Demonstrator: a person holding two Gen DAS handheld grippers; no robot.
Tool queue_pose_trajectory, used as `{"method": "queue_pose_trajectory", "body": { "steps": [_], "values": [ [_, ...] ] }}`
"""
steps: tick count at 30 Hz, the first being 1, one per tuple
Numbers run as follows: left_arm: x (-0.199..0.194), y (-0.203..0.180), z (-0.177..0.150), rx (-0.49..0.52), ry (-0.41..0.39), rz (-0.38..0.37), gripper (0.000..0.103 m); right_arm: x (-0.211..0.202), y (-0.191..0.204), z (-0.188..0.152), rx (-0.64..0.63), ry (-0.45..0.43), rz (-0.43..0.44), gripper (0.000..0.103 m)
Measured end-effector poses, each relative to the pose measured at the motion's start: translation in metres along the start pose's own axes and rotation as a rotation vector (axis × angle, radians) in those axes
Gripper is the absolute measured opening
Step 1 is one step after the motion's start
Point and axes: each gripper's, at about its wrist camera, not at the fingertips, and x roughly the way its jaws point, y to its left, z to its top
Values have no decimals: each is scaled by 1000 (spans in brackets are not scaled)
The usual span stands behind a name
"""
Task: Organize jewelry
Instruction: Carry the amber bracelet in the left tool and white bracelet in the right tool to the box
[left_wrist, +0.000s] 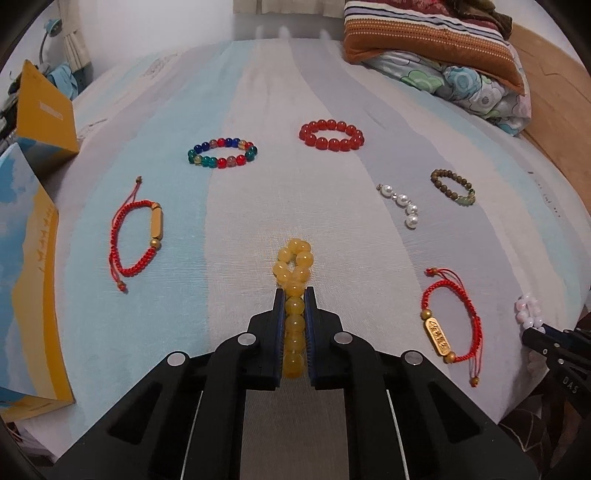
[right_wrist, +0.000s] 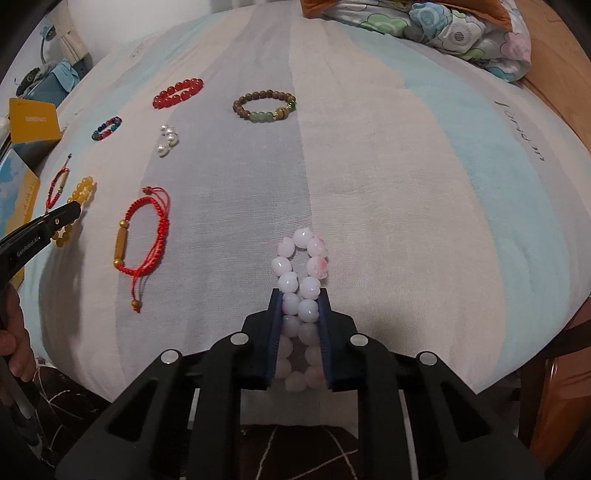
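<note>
- Jewelry pieces lie spread over the striped bedsheet (left_wrist: 258, 110), which serves as the landmark; both tongs work at its near edge.
- Left gripper (left_wrist: 294, 295): jaws drawn together and clamped on the yellow bead bracelet (left_wrist: 294, 266), squeezed into a narrow loop. Its far end pokes out beyond the fingertips; the rest runs back between the blue pads.
- Right gripper (right_wrist: 300, 295): jaws narrowed onto the white-pink bead bracelet (right_wrist: 301, 258). The pads press both strands near the tips; the near end of the loop sits between the jaws where they stand wider, partly in shadow.
- Red bead bracelet (left_wrist: 331, 133) and multicolour bead bracelet (left_wrist: 221, 152) rest side by side toward the far part of the sheet, well apart from both grippers.
- Red cord bracelet with engraved gold bar (left_wrist: 451, 319) lies near the sheet's front edge, between the two grippers.
- Red cord bracelet with plain gold tube (left_wrist: 135, 238) lies toward the sheet's left side, near the yellow and blue boxes (left_wrist: 33, 258).
- Brown bead bracelet (right_wrist: 265, 106), with green beads on its near side, lies on the far part of the sheet; the pearl strand (left_wrist: 400, 201) lies just beside it.
- Folded bedding (left_wrist: 443, 55) sits at the sheet's far right corner, cut off by the frame.
- A hand (right_wrist: 13, 332) on the left gripper's handle shows at the right wrist view's left edge, largely cropped.
- Dark lettering on the sheet's right side is too distorted to read.
</note>
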Motion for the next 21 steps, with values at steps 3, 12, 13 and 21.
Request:
{"method": "queue_pose_trajectory", "body": {
  "steps": [3,12,13,21],
  "values": [
    [-7,0,1,-2,-6,-6,9,-6,0,-1,7,-9,11,18],
    [-32,2,3,-17,-13,-15,9,-33,1,2,18,-61,14,18],
    [-34,2,2,-17,-14,-15,9,-36,1,2,19,-65,14,18],
    [-65,9,1,-24,-40,-10,9,-62,12,8,4,-112,5,18]
  ]
}}
